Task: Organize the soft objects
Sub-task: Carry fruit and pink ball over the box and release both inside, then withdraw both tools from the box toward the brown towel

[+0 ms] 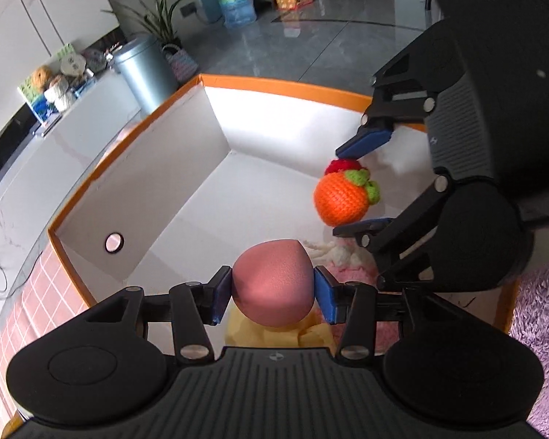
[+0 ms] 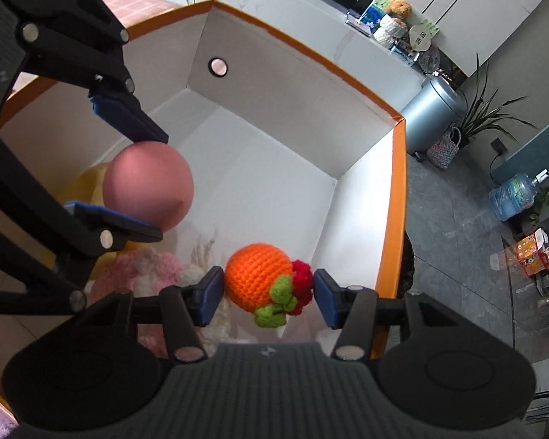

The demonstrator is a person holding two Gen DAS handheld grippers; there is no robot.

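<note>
**Left wrist and right wrist views: two soft objects held over an open box**

Left wrist view. The left gripper (image 1: 273, 289) has its blue pads (image 1: 324, 292) pressed against either side of a pink egg-shaped sponge (image 1: 272, 283), jaws narrowed to the sponge's width. The sponge hangs above the near end of a white box with an orange rim (image 1: 285, 84). Beneath it lie a yellow soft item (image 1: 252, 333) and a pink-and-white fluffy item (image 1: 342, 256) on the box floor. To the right, the right gripper (image 1: 362, 186) reaches in from the side, holding a crocheted orange fruit (image 1: 342, 197) with green leaves and a red piece at its top; one pad sits above the red piece, the other below the orange ball. A round hole (image 1: 114, 243) pierces the box's left wall. Beyond the box: a grey metal bin (image 1: 144, 69), a potted plant (image 1: 161, 14), a water bottle (image 1: 235, 2). A purple shaggy rug (image 1: 541, 329) lies at right.

Right wrist view. The right gripper (image 2: 268, 294) clamps the crocheted fruit (image 2: 256, 276) between its pads, the left pad on the orange yarn, the right pad against the red piece; jaws partly closed to the fruit's width. The fruit is over the box interior, near the right wall (image 2: 355, 219). At left, the left gripper (image 2: 142, 179) holds the pink sponge (image 2: 148, 188), with the fluffy item (image 2: 153, 270) below.
</note>
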